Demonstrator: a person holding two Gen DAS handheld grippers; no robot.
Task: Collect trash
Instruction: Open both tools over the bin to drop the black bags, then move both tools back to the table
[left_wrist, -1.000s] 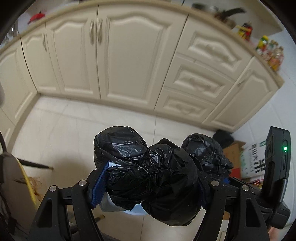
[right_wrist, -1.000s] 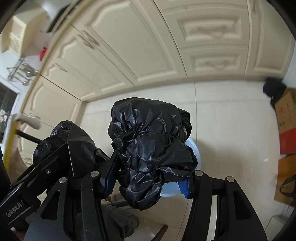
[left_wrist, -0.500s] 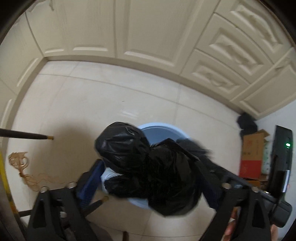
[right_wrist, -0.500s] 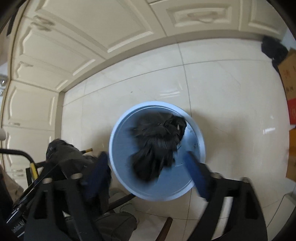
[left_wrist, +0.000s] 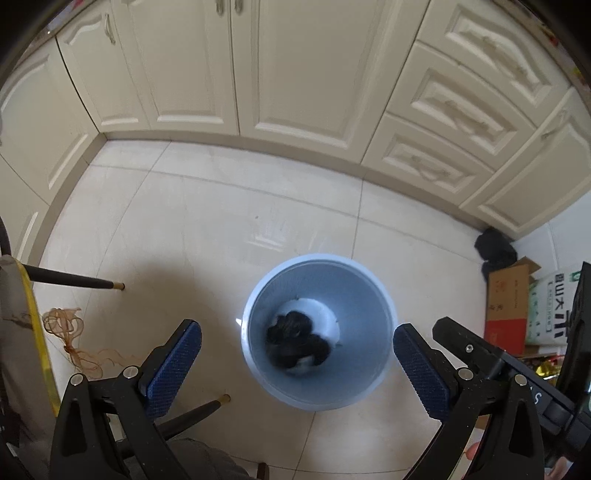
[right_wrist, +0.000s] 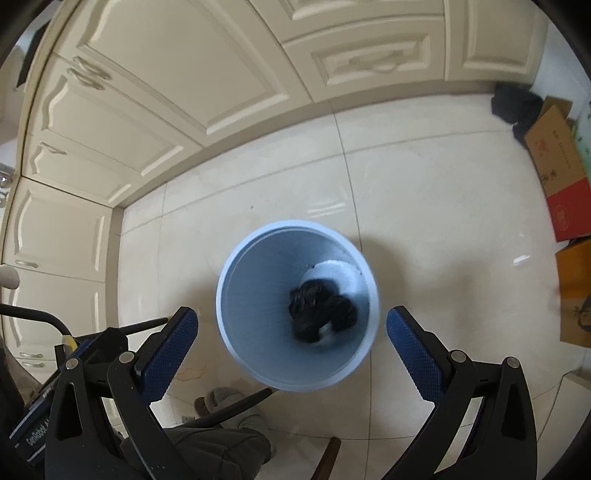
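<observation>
A light blue trash bin (left_wrist: 320, 257) stands on the tiled floor, straight below both grippers. Crumpled black plastic bags (left_wrist: 295, 339) lie at its bottom, blurred. My left gripper (left_wrist: 297, 326) hangs above the bin. Its jaws are opening wide and nothing is between the blue pads (left_wrist: 173, 365). In the right wrist view the same bin (right_wrist: 295, 223) and black bags (right_wrist: 320, 308) show. My right gripper (right_wrist: 291, 313) is over the bin too, its jaws opening with nothing between them.
Cream cabinets (left_wrist: 295, 74) line the far side of the floor. Cardboard boxes (left_wrist: 508, 306) and a dark cloth (left_wrist: 495, 249) sit at the right. Thin dark furniture legs (left_wrist: 74, 280) and a tangle of orange string (left_wrist: 70, 332) are at the left.
Both grippers let go of the black bags, which dropped into the blue bin. Both sets of jaws widened. The left gripper moved down and tilted towards the floor.
</observation>
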